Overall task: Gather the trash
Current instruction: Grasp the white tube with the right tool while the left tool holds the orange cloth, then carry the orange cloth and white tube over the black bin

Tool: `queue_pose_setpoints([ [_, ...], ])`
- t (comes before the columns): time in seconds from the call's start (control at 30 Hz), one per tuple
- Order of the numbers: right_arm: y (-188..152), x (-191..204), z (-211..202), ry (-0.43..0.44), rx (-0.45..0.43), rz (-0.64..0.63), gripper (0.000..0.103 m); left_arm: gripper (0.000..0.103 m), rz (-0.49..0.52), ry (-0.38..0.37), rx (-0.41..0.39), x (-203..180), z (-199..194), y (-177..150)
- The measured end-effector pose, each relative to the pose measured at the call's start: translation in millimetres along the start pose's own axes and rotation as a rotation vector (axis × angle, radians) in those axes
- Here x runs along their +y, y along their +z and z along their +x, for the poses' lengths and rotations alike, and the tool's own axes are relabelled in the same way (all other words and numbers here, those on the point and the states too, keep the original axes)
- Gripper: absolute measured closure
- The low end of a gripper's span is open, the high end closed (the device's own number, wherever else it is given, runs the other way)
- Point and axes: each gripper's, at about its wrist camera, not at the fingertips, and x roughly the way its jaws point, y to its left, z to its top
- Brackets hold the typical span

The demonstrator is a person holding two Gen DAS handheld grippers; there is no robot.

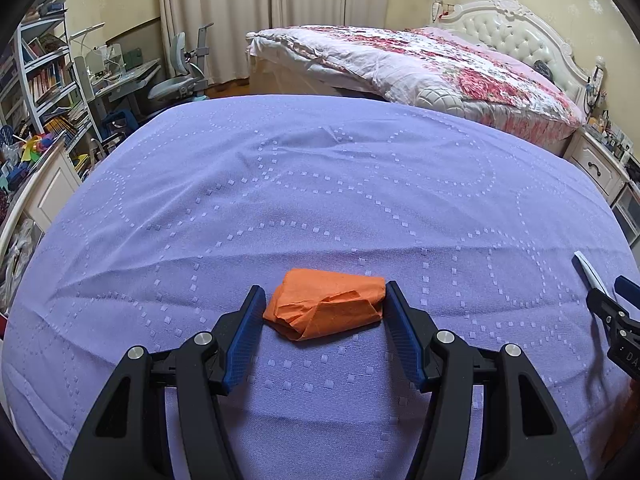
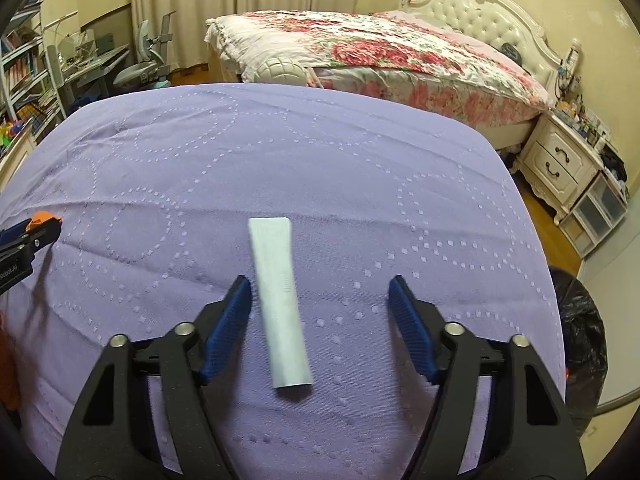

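A crumpled orange paper (image 1: 326,307) lies on the purple cloth (image 1: 320,184). My left gripper (image 1: 325,294) is open around it, one blue pad on each side, close to or just touching its ends. A flattened pale blue-white tube (image 2: 278,300) lies on the same cloth (image 2: 280,152). My right gripper (image 2: 320,286) is open over the tube, which lies near its left pad, with a wide gap to the right pad. The right gripper (image 1: 606,284) also shows at the right edge of the left wrist view, with the tube's white end (image 1: 588,268) beside it. The left gripper (image 2: 44,226) shows at the left edge of the right wrist view.
A black trash bag (image 2: 580,344) stands on the floor to the right of the cloth-covered surface. Beyond it are a bed with a floral quilt (image 1: 440,64), a white nightstand (image 2: 560,160), a desk with a chair (image 1: 176,76) and bookshelves (image 1: 44,72) at the left.
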Motion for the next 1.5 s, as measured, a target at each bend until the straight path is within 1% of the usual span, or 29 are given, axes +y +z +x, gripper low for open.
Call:
queue_pose_setpoints([
  [0.07, -1, 4, -1, 0.013, -0.003, -0.010, 0.054, 0.044, 0.002, 0.001, 0.001, 0, 0, 0],
  [0.1, -1, 4, -2, 0.023, -0.003, -0.012, 0.057, 0.044, 0.002, 0.002, 0.000, 0, 0, 0],
  [0.17, -2, 5, -2, 0.051, 0.001, -0.009, 0.067, 0.044, 0.003, 0.001, 0.000, 1, 0, 0],
  [0.33, -4, 6, -5, 0.074, 0.003, -0.003, 0.076, 0.044, 0.003, 0.002, 0.000, 0, -1, 0],
  [0.5, -7, 5, -7, 0.074, -0.005, 0.005, 0.085, 0.044, 0.008, 0.001, -0.003, -2, -2, 0],
  [0.73, -12, -3, -12, 0.091, -0.004, 0.034, 0.087, 0.044, 0.036, 0.010, -0.026, -11, -8, -2],
  [0.9, -19, -12, -17, 0.098, -0.009, 0.063, 0.088, 0.044, 0.045, -0.011, -0.037, -20, -15, -7],
  [1.03, -25, -21, -25, 0.096, -0.019, 0.084, 0.088, 0.044, 0.058, -0.041, -0.044, -34, -23, -13],
  [1.23, -36, -44, -39, 0.085, -0.045, 0.129, 0.088, 0.044, 0.087, -0.096, -0.057, -66, -36, -26],
  [1.5, -58, -86, -63, 0.028, -0.087, 0.200, 0.088, 0.044, 0.147, -0.185, -0.104, -116, -63, -39],
])
